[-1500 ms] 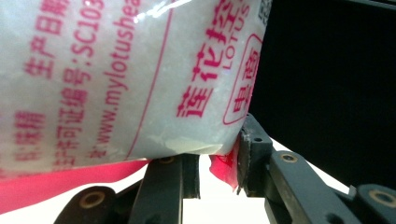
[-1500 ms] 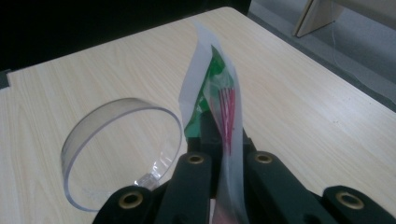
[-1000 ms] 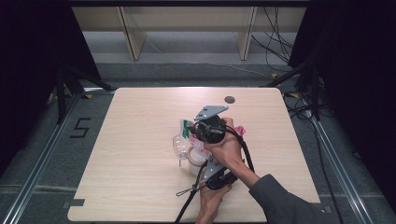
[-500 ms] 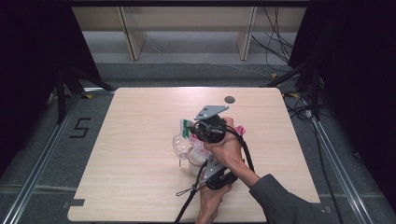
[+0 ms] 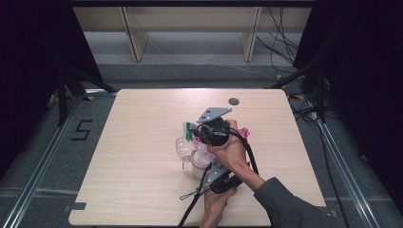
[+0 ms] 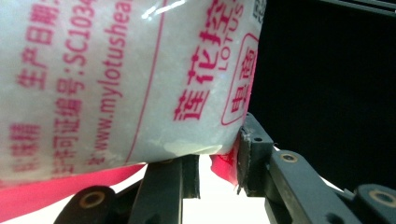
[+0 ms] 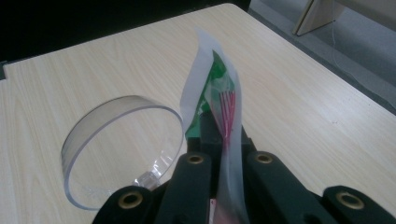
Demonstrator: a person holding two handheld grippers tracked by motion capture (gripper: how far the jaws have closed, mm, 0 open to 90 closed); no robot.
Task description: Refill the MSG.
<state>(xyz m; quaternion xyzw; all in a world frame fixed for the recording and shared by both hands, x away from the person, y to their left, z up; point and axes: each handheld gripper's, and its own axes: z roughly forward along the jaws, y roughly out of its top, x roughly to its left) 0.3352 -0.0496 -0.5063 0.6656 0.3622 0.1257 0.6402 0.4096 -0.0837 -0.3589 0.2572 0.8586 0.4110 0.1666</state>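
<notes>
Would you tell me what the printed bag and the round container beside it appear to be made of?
The bag looks like thin glossy plastic film: it shows sheen, red print, and a translucent flat sealed edge pinched in the right gripper. The round container seems clear rigid plastic or glass: the wood grain shows through its wall.

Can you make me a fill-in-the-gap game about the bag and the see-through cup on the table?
1. The right hand-held gripper pinches the bag's flat top ____.
2. The writing on the bag is ____ in colour.
3. The clear cup rests on the ____ table.
4. The left hand-held gripper grips the bag's ____ corner.

Missing words: edge; pink; wooden; bottom
</notes>
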